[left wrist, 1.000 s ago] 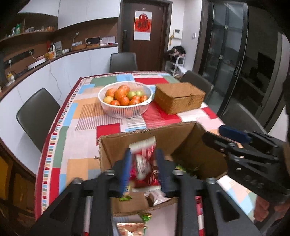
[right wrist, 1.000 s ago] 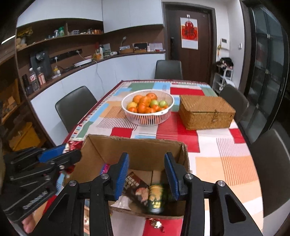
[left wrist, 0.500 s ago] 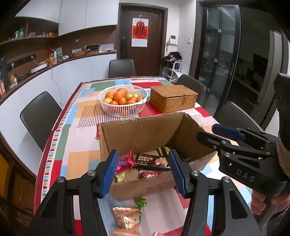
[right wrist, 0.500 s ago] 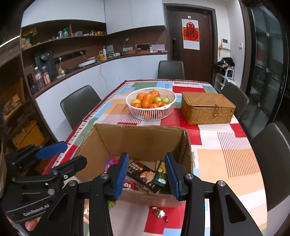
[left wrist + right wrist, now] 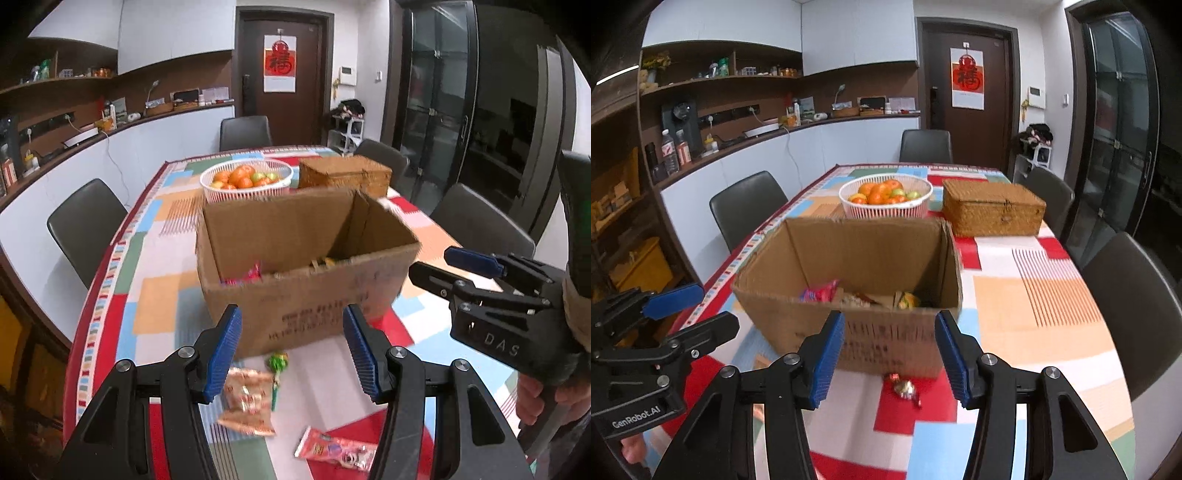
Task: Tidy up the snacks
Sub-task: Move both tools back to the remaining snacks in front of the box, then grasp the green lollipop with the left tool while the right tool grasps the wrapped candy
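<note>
Both grippers have drawn back from the cardboard box [image 5: 306,269] since a moment ago; a second earlier the left gripper [image 5: 291,350] was down over the box with a red packet pinched between its fingers, and now those fingers stand spread and bare in front of the near wall; the red packet [image 5: 245,275] now lies inside the box, against its left side. The right gripper [image 5: 888,350] has pulled back too, its fingers parted and holding nothing, where before they hung above the open top.

The box sits on the counter [image 5: 1034,306], open side up, its long axis running left to right across both views, its printed long wall facing the grippers; inside are the red packet, something yellow-green [image 5: 908,300] and other wrappers too blurred to name.

Loose snacks lie on the counter in front of the box: an orange packet [image 5: 245,398], long axis running away from the camera; a green lollipop [image 5: 277,363] just beside it, head toward the box; a red-and-pink packet [image 5: 336,448] nearer the edge, lying crosswise; a small foil sweet [image 5: 904,387] close to the box wall. Behind the box stand a white fruit basket [image 5: 884,208] and a wicker chest [image 5: 991,212].
</note>
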A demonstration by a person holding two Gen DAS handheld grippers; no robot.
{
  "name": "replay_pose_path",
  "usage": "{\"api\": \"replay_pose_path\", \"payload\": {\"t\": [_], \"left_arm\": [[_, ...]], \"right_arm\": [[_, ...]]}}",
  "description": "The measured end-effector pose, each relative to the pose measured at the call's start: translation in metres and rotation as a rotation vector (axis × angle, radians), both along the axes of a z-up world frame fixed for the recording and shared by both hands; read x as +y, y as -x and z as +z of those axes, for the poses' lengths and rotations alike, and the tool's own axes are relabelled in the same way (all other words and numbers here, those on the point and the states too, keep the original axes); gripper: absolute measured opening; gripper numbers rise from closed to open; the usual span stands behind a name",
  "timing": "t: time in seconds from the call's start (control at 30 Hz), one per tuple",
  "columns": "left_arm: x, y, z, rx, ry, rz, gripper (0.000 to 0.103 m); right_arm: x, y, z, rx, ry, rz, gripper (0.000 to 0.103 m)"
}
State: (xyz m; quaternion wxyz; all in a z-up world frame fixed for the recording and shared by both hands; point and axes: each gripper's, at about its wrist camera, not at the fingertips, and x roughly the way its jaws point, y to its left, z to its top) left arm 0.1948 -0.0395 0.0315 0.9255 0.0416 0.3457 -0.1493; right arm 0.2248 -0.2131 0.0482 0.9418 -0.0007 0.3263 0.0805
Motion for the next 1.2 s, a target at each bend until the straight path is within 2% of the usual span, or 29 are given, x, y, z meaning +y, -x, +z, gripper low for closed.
{"api": "replay_pose_path", "payload": {"t": [0.3, 0.4, 0.73, 0.93, 1.2], "left_arm": [[-0.001, 0.009, -0.046, 0.092, -0.007, -0.010, 0.055], [0.001, 0.010, -0.058, 0.098, 0.003, -0.024, 0.055], [-0.002, -0.015, -0.098, 0.148, -0.032, -0.030, 0.053], [-0.003, -0.037, -0.111, 0.176, -0.028, -0.023, 0.047], [-0.016, -0.057, -0.126, 0.199, -0.074, -0.022, 0.036]], "right_arm": [[-0.001, 0.013, -0.042, 0.102, 0.015, 0.011, 0.052], [0.002, 0.016, -0.057, 0.131, 0.027, 0.019, 0.052], [-0.001, -0.001, -0.098, 0.209, 0.062, 0.015, 0.052], [0.002, -0.020, -0.111, 0.242, 0.091, 0.024, 0.052], [-0.001, -0.035, -0.127, 0.246, 0.090, 0.046, 0.052]]}}
